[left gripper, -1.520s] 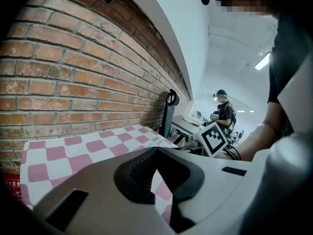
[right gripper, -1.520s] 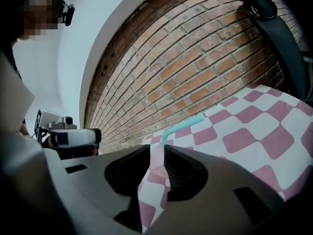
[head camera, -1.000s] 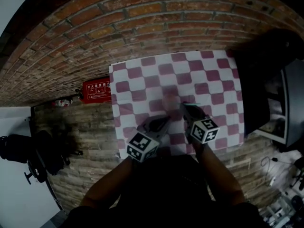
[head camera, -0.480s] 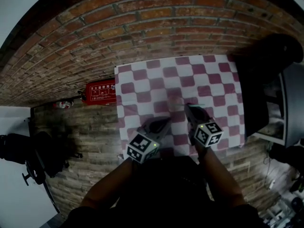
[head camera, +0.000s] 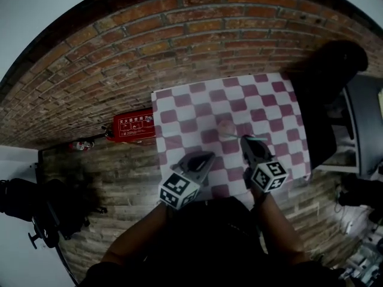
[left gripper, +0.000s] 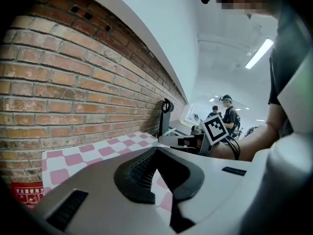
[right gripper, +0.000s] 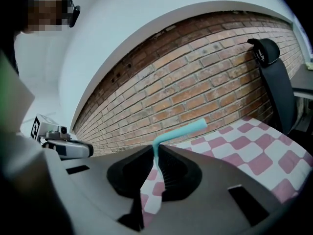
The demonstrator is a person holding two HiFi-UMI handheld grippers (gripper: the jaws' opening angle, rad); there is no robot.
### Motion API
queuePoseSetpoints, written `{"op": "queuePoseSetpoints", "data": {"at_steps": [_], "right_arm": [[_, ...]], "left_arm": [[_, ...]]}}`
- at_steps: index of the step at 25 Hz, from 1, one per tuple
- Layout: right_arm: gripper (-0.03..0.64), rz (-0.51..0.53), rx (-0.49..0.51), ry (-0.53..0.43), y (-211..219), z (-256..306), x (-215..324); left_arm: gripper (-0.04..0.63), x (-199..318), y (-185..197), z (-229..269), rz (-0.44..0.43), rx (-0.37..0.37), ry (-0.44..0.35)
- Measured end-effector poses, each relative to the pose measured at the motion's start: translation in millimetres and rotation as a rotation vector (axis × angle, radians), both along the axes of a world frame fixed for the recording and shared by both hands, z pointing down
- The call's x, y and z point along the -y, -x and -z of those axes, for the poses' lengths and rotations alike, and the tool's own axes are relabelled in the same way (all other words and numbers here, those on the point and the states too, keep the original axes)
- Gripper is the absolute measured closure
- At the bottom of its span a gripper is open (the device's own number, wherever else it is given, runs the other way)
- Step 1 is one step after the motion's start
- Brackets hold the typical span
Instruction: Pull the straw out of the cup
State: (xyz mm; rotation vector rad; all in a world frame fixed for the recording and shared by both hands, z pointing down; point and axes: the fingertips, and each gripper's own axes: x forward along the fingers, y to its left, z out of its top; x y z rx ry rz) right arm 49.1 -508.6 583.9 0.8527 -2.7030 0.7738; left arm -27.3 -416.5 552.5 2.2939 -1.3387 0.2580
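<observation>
A small pale cup (head camera: 225, 125) stands on the pink-and-white checked tablecloth (head camera: 179, 109). Just to its right, my right gripper (head camera: 246, 140) is shut on a teal bent straw (head camera: 255, 139). The straw is out of the cup and apart from it. In the right gripper view the straw (right gripper: 178, 131) rises from between the closed jaws (right gripper: 156, 153), with its bent end pointing right. My left gripper (head camera: 205, 156) hovers over the cloth near the table's front, left of the cup. Its jaws (left gripper: 155, 151) meet at the tips with nothing between them.
A brick wall (head camera: 179, 34) runs behind the table. On the floor to the left lies a red extinguisher box (head camera: 133, 125). A black chair (head camera: 332, 64) stands at the table's right end, also seen in the right gripper view (right gripper: 274, 77). People stand far off (left gripper: 227, 114).
The head view has shifted, so the table sits further right in frame. My right gripper, holding the straw, has drawn slightly right of the cup. The left gripper keeps its place.
</observation>
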Motion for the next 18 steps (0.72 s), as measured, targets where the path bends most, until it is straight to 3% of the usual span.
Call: {"op": "queuePoseSetpoints", "data": {"at_steps": [13, 18], "right_arm": [[0.574, -0.097, 0.025, -0.098, -8, 50, -76], [0.575, -0.107, 0.023, -0.124, -12, 65, -104]], "left_arm": [[0.588, -64, 16, 40, -0.092, -0.003, -0.084], [0.588, -81, 17, 42, -0.113, -0.044, -0.092]]}}
